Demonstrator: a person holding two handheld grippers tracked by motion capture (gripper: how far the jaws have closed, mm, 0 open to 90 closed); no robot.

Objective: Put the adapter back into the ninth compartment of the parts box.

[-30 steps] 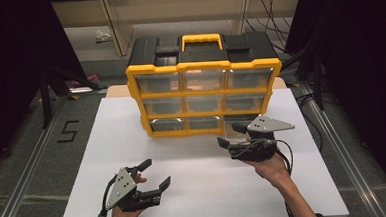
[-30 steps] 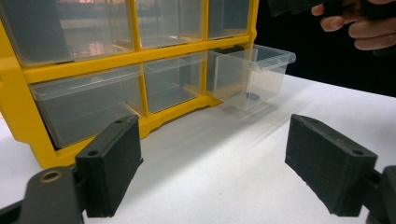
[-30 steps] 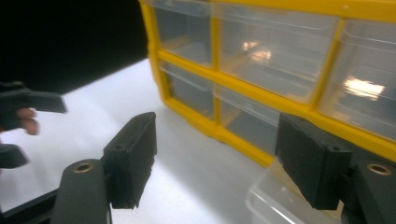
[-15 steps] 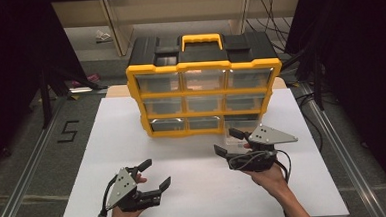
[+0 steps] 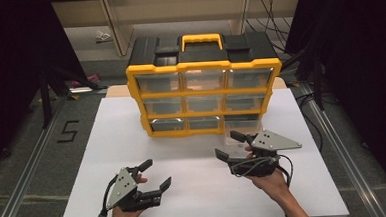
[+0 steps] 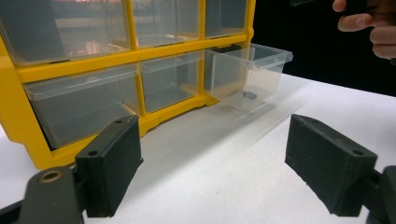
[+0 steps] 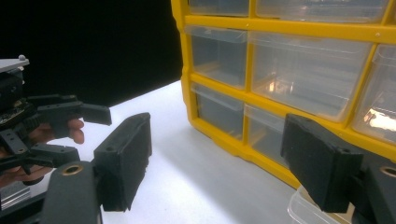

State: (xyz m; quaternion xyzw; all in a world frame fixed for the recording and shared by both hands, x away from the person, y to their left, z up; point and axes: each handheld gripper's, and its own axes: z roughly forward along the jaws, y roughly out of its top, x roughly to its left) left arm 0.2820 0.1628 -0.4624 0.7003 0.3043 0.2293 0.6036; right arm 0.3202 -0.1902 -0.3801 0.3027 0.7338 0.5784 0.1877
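— Since the bottom right drawer [image 5: 242, 128] sticks out of the yellow cabinet [image 5: 205, 95] on the white surface [image 5: 195, 188], is someone working on it?

— Probably. The right gripper [image 5: 231, 145] sits just in front of it, its fingers [image 7: 123, 161] apart with nothing between them and just now spreading wider.

— Anything inside?

— One small dark piece [image 6: 249, 95] on the drawer's floor.

— And the left gripper [image 5: 154, 173]?

— It rests well away near the front edge, fingers [image 6: 110, 172] wide apart and empty, likely keeping out of the way.

Small dark item [image 6: 249, 95] in drawer [image 6: 261, 70]: unidentifiable
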